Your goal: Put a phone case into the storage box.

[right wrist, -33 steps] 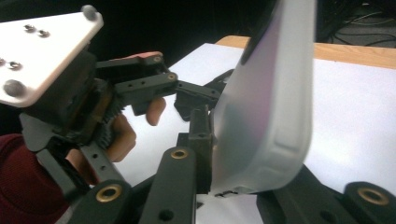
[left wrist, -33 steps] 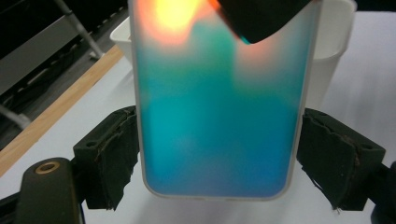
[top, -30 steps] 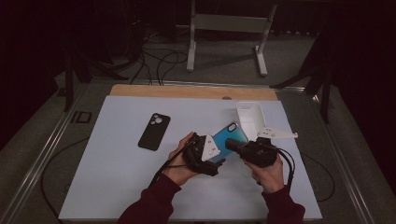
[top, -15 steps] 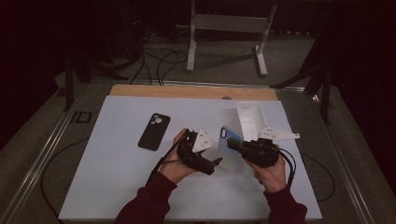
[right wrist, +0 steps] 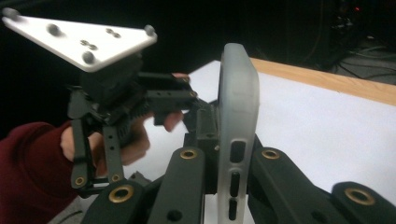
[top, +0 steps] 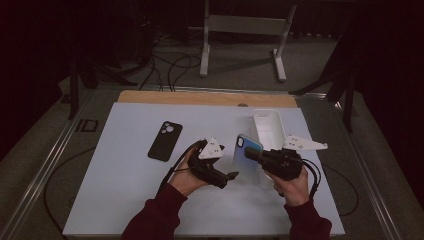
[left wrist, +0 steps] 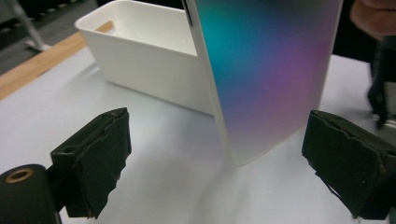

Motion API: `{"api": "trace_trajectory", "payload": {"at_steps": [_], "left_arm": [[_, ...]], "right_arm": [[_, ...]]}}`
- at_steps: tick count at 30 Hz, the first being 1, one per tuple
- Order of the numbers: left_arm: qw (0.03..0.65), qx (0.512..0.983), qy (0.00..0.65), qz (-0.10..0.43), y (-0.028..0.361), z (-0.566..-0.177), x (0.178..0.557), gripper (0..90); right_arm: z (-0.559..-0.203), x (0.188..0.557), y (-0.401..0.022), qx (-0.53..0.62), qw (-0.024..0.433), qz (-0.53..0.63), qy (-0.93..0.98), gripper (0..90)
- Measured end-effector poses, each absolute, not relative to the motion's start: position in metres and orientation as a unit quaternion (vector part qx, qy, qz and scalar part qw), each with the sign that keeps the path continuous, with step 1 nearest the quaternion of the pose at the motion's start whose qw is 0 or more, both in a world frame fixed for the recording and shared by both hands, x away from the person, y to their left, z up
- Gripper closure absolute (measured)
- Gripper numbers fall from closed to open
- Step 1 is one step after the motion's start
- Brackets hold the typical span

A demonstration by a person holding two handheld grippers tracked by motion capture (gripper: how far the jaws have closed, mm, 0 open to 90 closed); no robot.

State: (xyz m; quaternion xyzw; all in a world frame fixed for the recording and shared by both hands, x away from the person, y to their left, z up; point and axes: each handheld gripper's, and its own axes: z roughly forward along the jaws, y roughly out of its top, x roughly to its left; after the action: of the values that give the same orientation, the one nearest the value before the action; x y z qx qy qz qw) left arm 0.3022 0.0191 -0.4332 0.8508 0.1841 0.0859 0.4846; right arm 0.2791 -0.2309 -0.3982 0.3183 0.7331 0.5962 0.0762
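- Dark room; white bench (top: 125, 200) with a wooden strip along its far edge.
- Right claw (top: 248, 153) pinches the iridescent phone case (top: 247, 159) by its edge and holds it upright just above the bench, beside the white bin (top: 270, 131).
- Left claw (top: 231, 176): its jaws have just been opening and now stand spread either side of the case's lower corner, pads (left wrist: 98, 163) clear of it. A second ago the two claws were bunched together at the case.
- Reading: a hand-over appears complete; the case rests with the right claw alone.
- Black phone case (top: 165, 140) lies flat, well apart to the left, untouched.
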Motion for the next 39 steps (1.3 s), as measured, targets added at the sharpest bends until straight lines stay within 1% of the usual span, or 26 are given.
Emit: {"api": "trace_trajectory", "payload": {"at_steps": [5, 10, 11, 12, 14, 19, 21, 23, 25, 27, 30, 33, 37, 39], "left_arm": [[0.494, 0.849, 0.174, 0.064, 0.018, -0.434, 0.302, 9.6], [0.503, 0.848, 0.161, 0.043, 0.017, -0.435, 0.301, 13.9], [0.508, 0.847, 0.155, 0.032, 0.017, -0.435, 0.301, 16.8], [0.508, 0.847, 0.155, 0.032, 0.017, -0.435, 0.301, 18.8], [0.515, 0.843, 0.15, 0.019, 0.017, -0.435, 0.301, 20.4], [0.525, 0.839, 0.143, 0.009, 0.018, -0.434, 0.301, 30.7], [0.532, 0.836, 0.137, 0.0, 0.018, -0.434, 0.301, 36.7], [0.538, 0.832, 0.134, -0.004, 0.018, -0.433, 0.301, 40.6], [0.546, 0.827, 0.132, -0.015, 0.019, -0.433, 0.3, 47.2], [0.549, 0.826, 0.13, -0.016, 0.02, -0.432, 0.3, 50.4], [0.558, 0.82, 0.126, -0.021, 0.024, -0.431, 0.301, 58.2], [0.562, 0.817, 0.121, -0.033, 0.024, -0.43, 0.301, 62.3], [0.564, 0.817, 0.115, -0.038, 0.025, -0.431, 0.3, 71.9], [0.563, 0.818, 0.113, -0.037, 0.025, -0.431, 0.299, 74.4]], "right_arm": [[-0.396, 0.278, -0.232, 0.31, 0.067, 0.609, 0.727, 86.8], [-0.395, 0.277, -0.232, 0.299, 0.056, 0.625, 0.719, 86.8], [-0.395, 0.277, -0.232, 0.293, 0.05, 0.63, 0.718, 86.8], [-0.395, 0.277, -0.232, 0.29, 0.048, 0.633, 0.716, 86.8], [-0.395, 0.276, -0.231, 0.288, 0.045, 0.635, 0.715, 86.8], [-0.395, 0.275, -0.23, 0.273, 0.032, 0.646, 0.712, 86.8], [-0.395, 0.275, -0.23, 0.267, 0.028, 0.65, 0.711, 86.8], [-0.395, 0.274, -0.23, 0.264, 0.027, 0.653, 0.71, 86.8], [-0.395, 0.275, -0.23, 0.263, 0.027, 0.654, 0.708, 86.8], [-0.395, 0.275, -0.231, 0.262, 0.025, 0.657, 0.707, 86.8], [-0.395, 0.275, -0.235, 0.26, 0.028, 0.659, 0.706, 86.1], [-0.395, 0.276, -0.238, 0.256, 0.021, 0.662, 0.704, 85.3], [-0.395, 0.277, -0.241, 0.248, 0.021, 0.655, 0.714, 76.1], [-0.395, 0.278, -0.241, 0.248, 0.025, 0.65, 0.718, 72.6]]}}
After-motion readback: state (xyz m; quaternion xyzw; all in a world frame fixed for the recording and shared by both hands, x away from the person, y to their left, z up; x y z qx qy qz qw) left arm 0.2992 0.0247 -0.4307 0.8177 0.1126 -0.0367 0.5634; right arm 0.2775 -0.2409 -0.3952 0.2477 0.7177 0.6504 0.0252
